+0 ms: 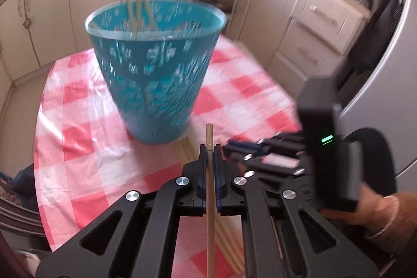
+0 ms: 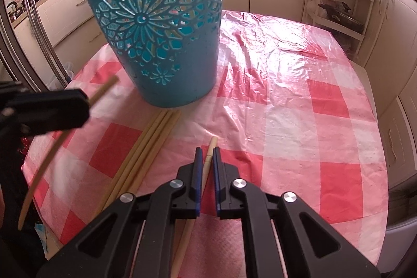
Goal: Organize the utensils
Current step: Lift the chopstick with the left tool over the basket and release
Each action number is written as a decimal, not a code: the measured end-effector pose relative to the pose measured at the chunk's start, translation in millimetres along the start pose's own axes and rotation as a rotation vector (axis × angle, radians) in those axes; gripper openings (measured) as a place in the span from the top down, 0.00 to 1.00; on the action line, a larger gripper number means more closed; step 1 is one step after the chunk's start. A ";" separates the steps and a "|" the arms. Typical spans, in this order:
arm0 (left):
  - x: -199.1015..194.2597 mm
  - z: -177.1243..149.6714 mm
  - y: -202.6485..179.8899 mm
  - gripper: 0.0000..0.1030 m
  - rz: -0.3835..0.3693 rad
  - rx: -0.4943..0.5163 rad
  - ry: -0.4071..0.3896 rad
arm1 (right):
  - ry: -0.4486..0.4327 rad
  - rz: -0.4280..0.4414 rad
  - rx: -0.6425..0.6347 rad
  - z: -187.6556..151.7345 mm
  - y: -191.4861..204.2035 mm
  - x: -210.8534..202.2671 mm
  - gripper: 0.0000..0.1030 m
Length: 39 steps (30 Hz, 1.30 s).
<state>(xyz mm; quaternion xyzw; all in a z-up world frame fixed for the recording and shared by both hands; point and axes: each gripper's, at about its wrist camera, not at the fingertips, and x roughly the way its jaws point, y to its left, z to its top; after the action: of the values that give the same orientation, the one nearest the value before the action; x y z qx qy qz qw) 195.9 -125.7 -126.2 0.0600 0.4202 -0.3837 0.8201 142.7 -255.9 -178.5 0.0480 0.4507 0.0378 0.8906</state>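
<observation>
A teal cut-out basket (image 1: 153, 64) stands on the checked tablecloth, with several chopsticks (image 1: 138, 9) sticking up inside it. It also shows in the right wrist view (image 2: 161, 25). My left gripper (image 1: 210, 150) is shut on one wooden chopstick (image 1: 209, 137), held just in front of the basket's base. It appears at the left of the right wrist view (image 2: 86, 106), chopstick (image 2: 52, 150) slanting through it. My right gripper (image 2: 206, 155) straddles another chopstick (image 2: 210, 150) on the cloth, its jaws a little apart beside it. Three loose chopsticks (image 2: 146, 147) lie by the basket.
The red and white checked cloth (image 2: 286, 95) covers a round table. Cream kitchen cabinets (image 1: 312, 25) and a white rack (image 2: 338, 4) stand beyond the table's far edge. A grey appliance (image 1: 391, 85) is at the right.
</observation>
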 end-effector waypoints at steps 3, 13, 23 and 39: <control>-25.0 10.6 -3.4 0.95 -0.057 -0.030 -0.075 | -0.001 -0.001 -0.001 -0.3 0.1 -0.2 0.92; -101.5 75.7 2.4 0.95 -0.081 -0.120 -0.408 | -0.003 -0.004 0.000 -1.3 0.1 -0.6 0.92; -116.3 147.3 20.3 0.95 0.153 -0.216 -0.706 | -0.010 0.000 -0.005 -1.1 2.6 0.2 0.88; -42.6 154.5 39.0 0.95 0.285 -0.261 -0.691 | -0.021 -0.012 -0.042 -1.6 13.7 1.4 0.81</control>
<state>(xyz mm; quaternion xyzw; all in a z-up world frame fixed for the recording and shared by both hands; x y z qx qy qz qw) 306.7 -138.9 -4.8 -0.1196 0.1523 -0.2068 0.9590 141.9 -242.1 -179.0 0.0271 0.4408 0.0414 0.8962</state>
